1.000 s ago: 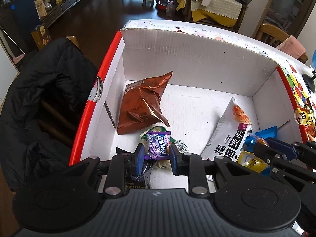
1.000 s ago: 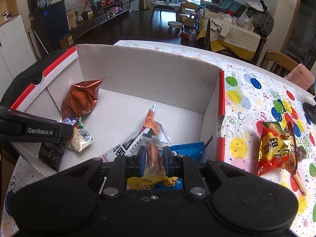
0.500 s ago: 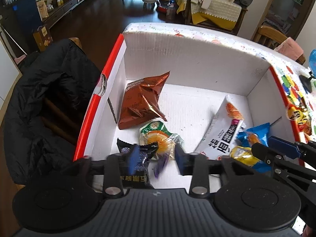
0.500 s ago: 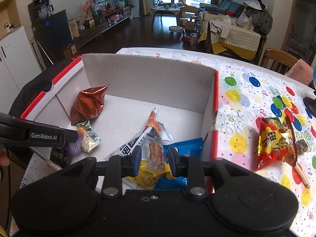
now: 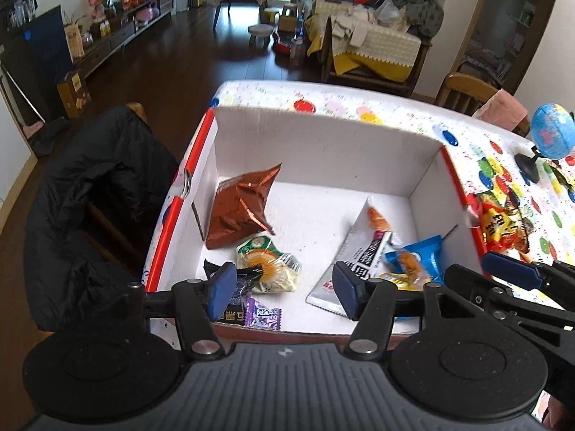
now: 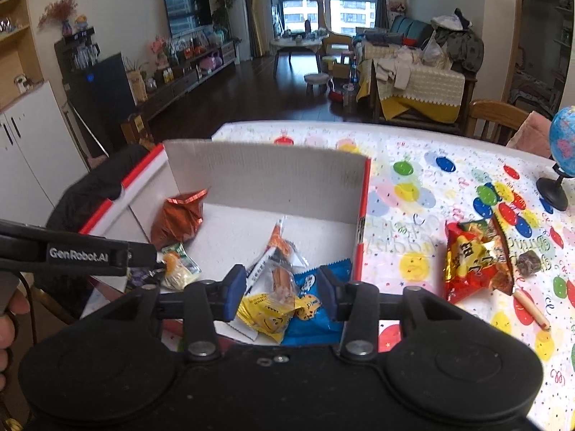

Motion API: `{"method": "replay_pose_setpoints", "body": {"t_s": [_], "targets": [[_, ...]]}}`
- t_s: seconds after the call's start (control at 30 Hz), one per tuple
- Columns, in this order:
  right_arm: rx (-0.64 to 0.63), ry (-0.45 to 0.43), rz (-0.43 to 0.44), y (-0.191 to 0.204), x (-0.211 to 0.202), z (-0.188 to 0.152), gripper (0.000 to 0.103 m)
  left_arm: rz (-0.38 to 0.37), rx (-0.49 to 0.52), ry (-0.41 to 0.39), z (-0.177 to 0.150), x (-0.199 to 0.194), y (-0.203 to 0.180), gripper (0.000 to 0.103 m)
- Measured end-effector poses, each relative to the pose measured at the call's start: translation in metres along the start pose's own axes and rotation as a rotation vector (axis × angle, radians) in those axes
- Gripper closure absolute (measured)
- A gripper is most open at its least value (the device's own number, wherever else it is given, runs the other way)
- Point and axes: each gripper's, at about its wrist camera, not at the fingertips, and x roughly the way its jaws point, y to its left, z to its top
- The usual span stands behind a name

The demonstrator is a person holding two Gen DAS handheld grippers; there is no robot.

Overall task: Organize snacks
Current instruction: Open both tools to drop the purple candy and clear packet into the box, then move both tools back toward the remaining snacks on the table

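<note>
Dropped from the left gripper (image 5: 284, 289), the crinkly purple candy (image 5: 264, 313) lies in the corrugated box (image 5: 323, 151).

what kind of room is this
Most likely a home's open living and dining room: a TV on the far wall, a sofa piled with clothes, and a dining table under a balloon-print cloth with a snack box on it.

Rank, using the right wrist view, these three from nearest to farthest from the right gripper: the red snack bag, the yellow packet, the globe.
1. Yellow packet: in the box, just beyond the open fingers of the right gripper.
2. Red snack bag: on the table, outside the box to the right.
3. Globe: far right edge of the table.
</note>
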Motion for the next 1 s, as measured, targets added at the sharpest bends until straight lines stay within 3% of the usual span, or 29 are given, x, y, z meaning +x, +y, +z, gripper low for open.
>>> {"method": "replay_pose_setpoints", "body": {"t_s": [0.33,0.7,1.0], "targets": [[0.036,-0.108,0.003,-0.014,-0.045,0.002,0.046,-0.045,0.034,-0.062,0.001,-0.031,-0.026,0.033],[0.08,-0.181,-0.01,-0.048,-0.078,-0.006,0.03,-0.088,0.091,-0.11,-0.003,-0.049,-0.075,0.029],[0.117,-0.223,-0.037,-0.091,-0.098,-0.018,0.019,-0.144,0.127,-0.143,-0.007,-0.054,-0.123,0.013]]}}
